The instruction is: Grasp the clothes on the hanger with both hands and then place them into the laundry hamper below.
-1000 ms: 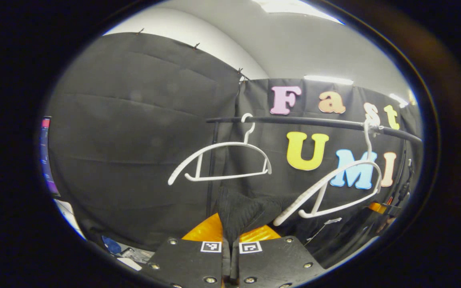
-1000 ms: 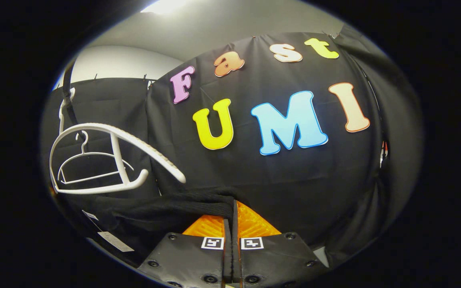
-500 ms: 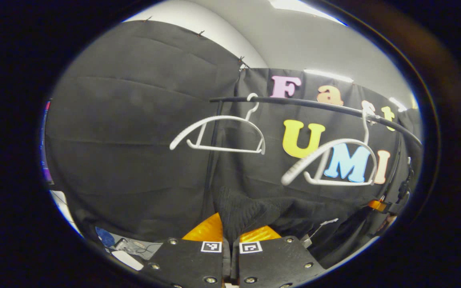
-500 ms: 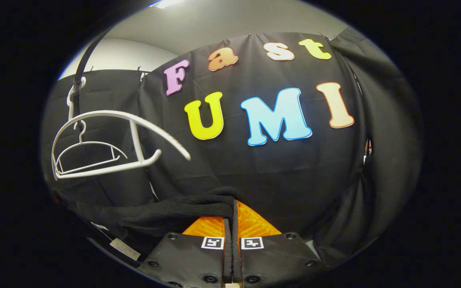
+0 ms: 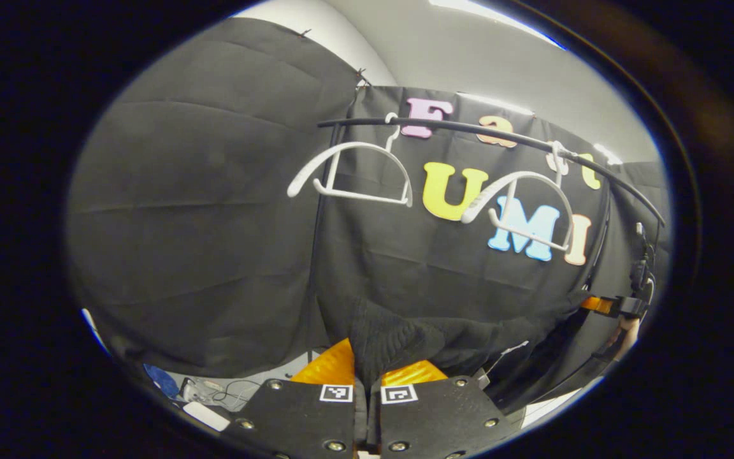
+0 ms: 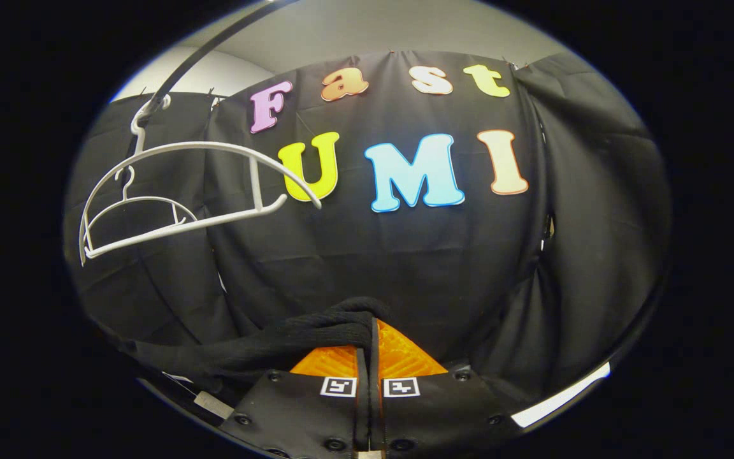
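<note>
1. While both grippers pinch it, the black garment sags across the lower middle of the left gripper view, off the hangers; in the right gripper view it's bunched at bottom center, trailing to lower left.
2. Left gripper: fingers closed narrow w/ cloth clamped between.
3. Right gripper: same deal, closed tight on a rolled edge. It also shows at far right in the left gripper view.
4. Two white hangers hang bare on the black rail, upper middle, well above the cloth.
5. Small white tag dangles lower left of the right gripper view.
</note>
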`<state>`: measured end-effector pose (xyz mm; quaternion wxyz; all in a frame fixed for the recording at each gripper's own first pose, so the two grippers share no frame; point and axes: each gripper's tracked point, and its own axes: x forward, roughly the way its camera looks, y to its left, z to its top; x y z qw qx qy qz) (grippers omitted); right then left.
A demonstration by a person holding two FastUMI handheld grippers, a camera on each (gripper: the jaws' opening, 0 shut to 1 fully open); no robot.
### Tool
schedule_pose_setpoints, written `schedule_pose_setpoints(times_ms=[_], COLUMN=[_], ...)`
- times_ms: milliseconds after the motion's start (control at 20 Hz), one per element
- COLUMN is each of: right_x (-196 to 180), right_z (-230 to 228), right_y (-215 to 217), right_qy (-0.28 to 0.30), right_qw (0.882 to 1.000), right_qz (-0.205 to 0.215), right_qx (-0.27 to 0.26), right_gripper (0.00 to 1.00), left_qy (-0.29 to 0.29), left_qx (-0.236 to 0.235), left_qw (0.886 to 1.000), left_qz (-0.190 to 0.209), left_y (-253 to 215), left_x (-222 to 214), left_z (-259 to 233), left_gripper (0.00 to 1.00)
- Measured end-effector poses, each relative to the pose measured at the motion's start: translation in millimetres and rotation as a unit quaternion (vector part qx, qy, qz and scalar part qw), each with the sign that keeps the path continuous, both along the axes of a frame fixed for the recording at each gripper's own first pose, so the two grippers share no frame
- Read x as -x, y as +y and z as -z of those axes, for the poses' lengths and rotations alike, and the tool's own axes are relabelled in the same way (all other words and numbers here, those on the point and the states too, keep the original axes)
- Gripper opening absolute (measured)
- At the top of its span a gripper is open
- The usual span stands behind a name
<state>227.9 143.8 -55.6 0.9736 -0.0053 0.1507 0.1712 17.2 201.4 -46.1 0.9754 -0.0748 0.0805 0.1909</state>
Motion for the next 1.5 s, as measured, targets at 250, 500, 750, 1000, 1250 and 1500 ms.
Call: schedule_pose_setpoints(times_ms=[250,500,750,1000,1250,1500], right_x=[57,109,142,152,149,151], right_z=[32,67,95,108,144,184], right_y=[-25,-44,-51,-38,-19,-11], right_qy=[0.030,0.070,0.103,0.118,0.147,0.193], right_qw=[0.999,0.994,0.988,0.986,0.983,0.975], right_qz=[0.038,0.075,0.099,0.111,0.101,0.100], right_qx=[0.025,0.043,0.061,0.050,0.052,0.036], right_gripper=[0.00,0.02,0.02,0.01,0.02,0.02], left_qy=[0.044,0.092,0.107,0.125,0.148,0.178], left_qx=[-0.013,-0.024,-0.013,-0.006,-0.012,-0.017], left_qw=[0.997,0.988,0.978,0.968,0.960,0.953], left_qz=[0.059,0.123,0.179,0.219,0.238,0.243], left_y=[-10,-20,-35,-44,-50,-52], left_x=[14,6,0,-2,-5,-2], left_z=[42,82,99,122,139,144], left_gripper=[0.01,0.01,0.01,0.01,0.01,0.00])
